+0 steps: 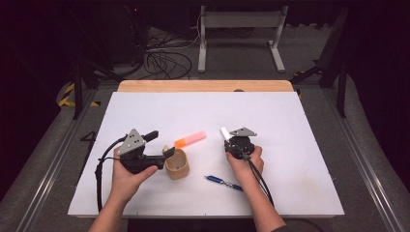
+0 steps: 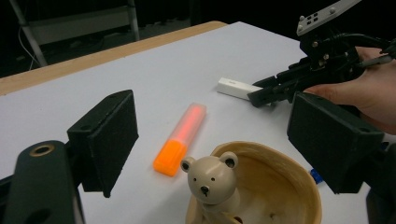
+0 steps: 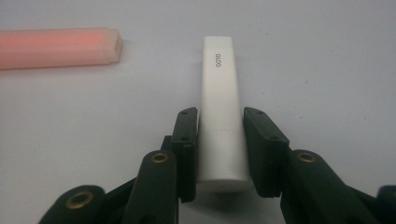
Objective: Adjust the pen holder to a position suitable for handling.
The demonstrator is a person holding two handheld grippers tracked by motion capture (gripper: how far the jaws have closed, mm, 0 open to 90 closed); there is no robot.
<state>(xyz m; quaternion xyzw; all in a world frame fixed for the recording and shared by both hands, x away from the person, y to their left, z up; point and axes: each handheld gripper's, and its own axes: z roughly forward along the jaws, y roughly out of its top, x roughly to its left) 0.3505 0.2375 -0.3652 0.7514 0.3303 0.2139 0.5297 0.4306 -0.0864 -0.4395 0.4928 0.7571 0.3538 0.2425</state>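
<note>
White glue stick [image 3: 219, 112] lies flat on the table [image 1: 290, 116], right of centre, and the right gripper [image 3: 220, 140] has its jaws on either side of the near end — pads up against both sides, so clamped on the stick. "GLOO" is printed near the far end. In the high view the stick [image 1: 225, 133] pokes out beyond the gripper [image 1: 231, 140] toward the table's far-left, w/ the right hand [image 1: 245, 162] behind it.

Left gripper [image 1: 167, 153] sits at the cup [image 1: 177, 164], jaws spread wide w/ nothing pinched; in the left gripper view the cup's rim [image 2: 299, 175] and its little bear figure [image 2: 212, 179] sit between the two pads. Left hand [image 1: 126, 176] holds it low over the table.

Orange marker [image 1: 189, 139] lies between the two grippers, just beyond the cup — apart from both cup and stick. Blue pen [image 1: 223, 182] lies near the front edge, beside the right hand.
</note>
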